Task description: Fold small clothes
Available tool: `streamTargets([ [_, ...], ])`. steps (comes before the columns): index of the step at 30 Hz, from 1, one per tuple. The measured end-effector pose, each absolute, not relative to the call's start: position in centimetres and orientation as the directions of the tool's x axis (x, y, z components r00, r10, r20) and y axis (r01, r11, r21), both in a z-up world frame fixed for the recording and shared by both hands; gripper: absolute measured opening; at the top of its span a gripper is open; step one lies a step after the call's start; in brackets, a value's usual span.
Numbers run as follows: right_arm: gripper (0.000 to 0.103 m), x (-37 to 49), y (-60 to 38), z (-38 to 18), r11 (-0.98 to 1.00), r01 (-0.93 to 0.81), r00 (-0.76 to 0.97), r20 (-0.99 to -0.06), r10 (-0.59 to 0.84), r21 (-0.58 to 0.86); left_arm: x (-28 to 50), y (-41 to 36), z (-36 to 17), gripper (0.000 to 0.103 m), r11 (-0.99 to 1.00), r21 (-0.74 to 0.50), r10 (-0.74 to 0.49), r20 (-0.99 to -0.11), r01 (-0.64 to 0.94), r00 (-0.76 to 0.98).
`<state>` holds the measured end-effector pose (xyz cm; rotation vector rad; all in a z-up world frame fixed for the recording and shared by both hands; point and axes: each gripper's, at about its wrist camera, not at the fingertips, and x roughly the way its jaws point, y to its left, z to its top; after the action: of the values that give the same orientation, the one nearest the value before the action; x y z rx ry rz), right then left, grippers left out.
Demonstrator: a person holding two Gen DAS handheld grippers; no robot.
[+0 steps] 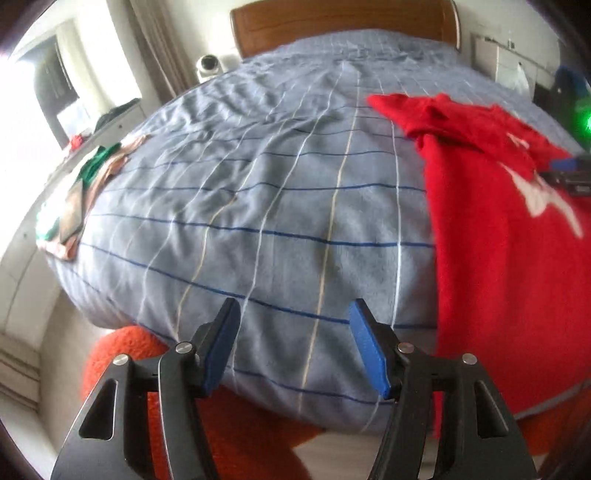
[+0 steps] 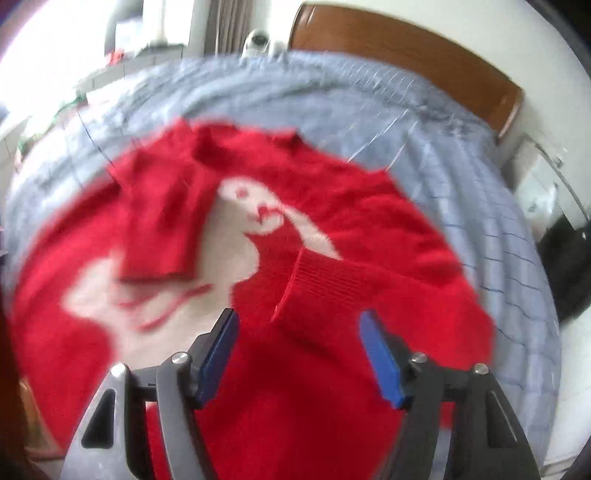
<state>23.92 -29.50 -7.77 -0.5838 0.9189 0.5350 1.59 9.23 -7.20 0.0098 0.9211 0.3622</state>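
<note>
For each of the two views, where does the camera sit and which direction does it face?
Left wrist: on the left tool, low at the bed's foot, facing the headboard over the blue blanket; own open fingers show.
Right wrist: on the right tool, above the red sweater, facing the headboard; own open fingers show.
Shared: sweater, blanket, headboard.

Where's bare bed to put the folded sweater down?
Free: the wide stretch of blue checked bedspread between the red sweater on the right and the small clothes pile at the left edge, up to the wooden headboard. Crowded: the right side, under the sweater.
</note>
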Motion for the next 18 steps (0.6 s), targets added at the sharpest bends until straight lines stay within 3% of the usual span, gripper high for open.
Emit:
streamTargets([
  [1, 0.031, 24.3, -29.7, -7.9, 0.734, -0.641, 0.503, -0.844, 0.184, -0.222, 1.6, 9.4, -7.0, 0.065, 0.941, 0.147, 0.302, -0.773, -0.306, 0.558],
  [3, 0.008, 24.9, -32.0, -6.7, 0.809, -0.552, 0.546, -0.821, 0.168, -0.201, 1.6, 9.5, -6.9, 0.069, 0.941, 0.145, 0.301, -0.77, -0.306, 0.562],
  [7, 0.007, 24.8, -41.2, -1.5, 0.935, -0.327, 0.67, -0.731, 0.13, -0.134, 2.0, 8.8, -7.4, 0.069, 0.947, 0.147, 0.29, -0.774, -0.285, 0.564],
  [11, 0.007, 23.1, -54.4, 2.9, 0.998, -0.001, 0.746, -0.664, -0.043, -0.066, 1.9, 8.2, -7.4, 0.069, 0.954, 0.138, 0.27, -0.774, -0.265, 0.572],
  [15, 0.008, 20.4, -66.0, 3.5, 0.963, 0.268, 0.708, -0.681, -0.187, 0.014, 2.4, 7.7, -7.8, 0.069, 0.956, 0.144, 0.268, -0.786, -0.256, 0.557],
  [18, 0.007, 18.4, -69.9, 1.9, 0.933, 0.345, 0.685, -0.706, -0.18, 0.098, 2.7, 7.5, -8.3, 0.069, 0.955, 0.148, 0.268, -0.799, -0.256, 0.538],
])
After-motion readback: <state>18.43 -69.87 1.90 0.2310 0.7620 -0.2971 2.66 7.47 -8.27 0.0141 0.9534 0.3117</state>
